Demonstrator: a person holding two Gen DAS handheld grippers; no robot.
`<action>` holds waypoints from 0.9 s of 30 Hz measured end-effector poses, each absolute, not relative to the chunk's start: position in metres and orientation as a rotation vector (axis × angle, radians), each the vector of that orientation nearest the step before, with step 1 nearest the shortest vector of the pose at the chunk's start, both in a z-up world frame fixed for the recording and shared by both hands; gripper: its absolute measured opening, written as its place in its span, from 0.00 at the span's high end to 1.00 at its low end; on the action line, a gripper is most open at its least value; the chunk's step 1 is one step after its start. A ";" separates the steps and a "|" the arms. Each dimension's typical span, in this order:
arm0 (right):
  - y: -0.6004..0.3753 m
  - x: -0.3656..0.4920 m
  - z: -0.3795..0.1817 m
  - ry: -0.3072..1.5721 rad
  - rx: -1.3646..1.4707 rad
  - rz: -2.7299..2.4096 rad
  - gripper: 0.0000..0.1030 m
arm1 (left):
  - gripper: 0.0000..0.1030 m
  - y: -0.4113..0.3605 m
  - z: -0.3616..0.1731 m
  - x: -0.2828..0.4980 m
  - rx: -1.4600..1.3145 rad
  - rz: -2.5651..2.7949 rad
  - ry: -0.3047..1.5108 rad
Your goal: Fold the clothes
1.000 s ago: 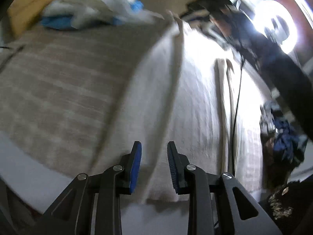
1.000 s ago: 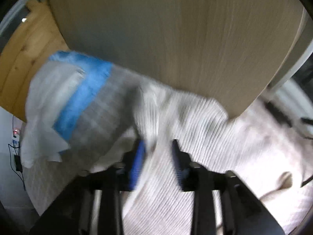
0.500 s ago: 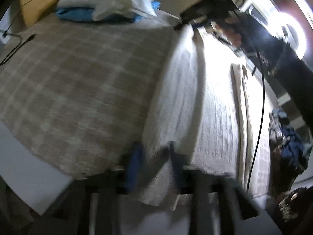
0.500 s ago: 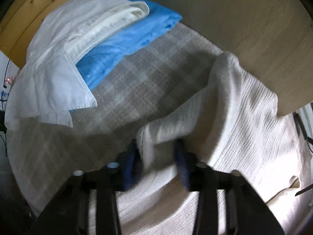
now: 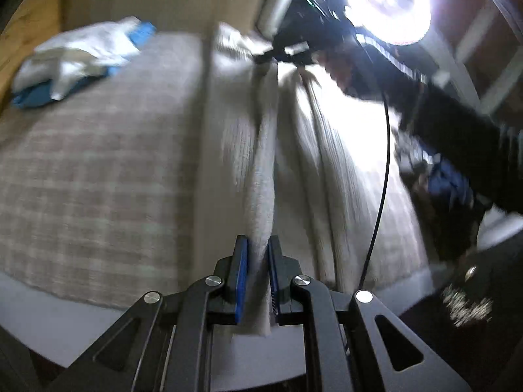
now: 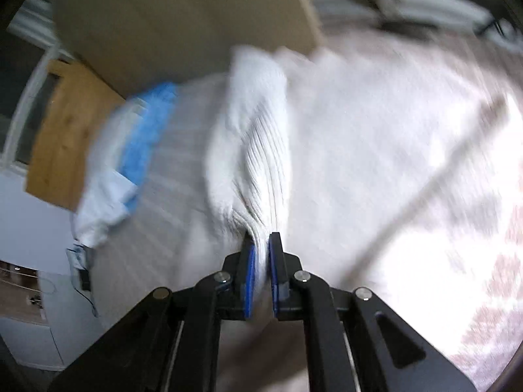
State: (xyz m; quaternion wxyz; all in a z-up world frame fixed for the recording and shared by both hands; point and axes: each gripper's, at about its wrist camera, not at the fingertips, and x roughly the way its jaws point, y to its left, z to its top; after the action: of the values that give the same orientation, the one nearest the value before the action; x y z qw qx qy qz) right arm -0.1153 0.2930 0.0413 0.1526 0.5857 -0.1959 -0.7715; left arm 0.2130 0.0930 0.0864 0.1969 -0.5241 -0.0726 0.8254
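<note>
A cream ribbed knit garment (image 5: pixel 261 150) lies along the checked bedspread (image 5: pixel 98 163). My left gripper (image 5: pixel 258 245) is shut on the near edge of the garment, which runs as a raised ridge away from the jaws. In the right wrist view the same knit garment (image 6: pixel 258 150) bunches into folds between the blue pads (image 6: pixel 250 274) of my right gripper (image 6: pixel 261 245), which is shut on it. The left wrist view also shows the right gripper (image 5: pixel 287 49) at the garment's far end, held by a hand in a dark sleeve (image 5: pixel 457 130). Both views are motion-blurred.
A folded pile of white and blue clothes (image 5: pixel 81 62) sits at the far left of the bed, also seen as a blue and white pile (image 6: pixel 130 150). A wooden headboard (image 6: pixel 163 26) stands behind. A black cable (image 5: pixel 382 163) hangs from the right gripper. A bright ring light (image 5: pixel 389 6) glares top right.
Both grippers, open around the garment's edge a second ago, have shut on it. The edge is now lifted off the bedspread into a taut ridge between them.
</note>
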 end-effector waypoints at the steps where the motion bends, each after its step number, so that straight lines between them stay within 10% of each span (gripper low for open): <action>1: 0.304 -0.110 0.038 -0.576 1.706 -2.210 0.88 | 0.89 0.096 0.083 0.212 -1.492 2.287 -0.195; 19: 0.245 -0.130 0.051 -0.028 1.649 -2.289 0.76 | 0.84 0.085 0.065 0.207 -1.544 2.272 -0.133; 27: 0.322 -0.051 0.125 -0.364 1.473 -2.359 0.76 | 0.81 0.053 0.113 0.208 -1.466 2.299 -0.241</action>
State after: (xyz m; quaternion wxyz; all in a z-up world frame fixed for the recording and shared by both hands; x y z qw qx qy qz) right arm -0.0508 0.3222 0.1246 0.1673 0.5177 -0.1280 -0.8292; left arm 0.2075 0.0525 0.1134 0.2008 -0.5246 -0.0864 0.8228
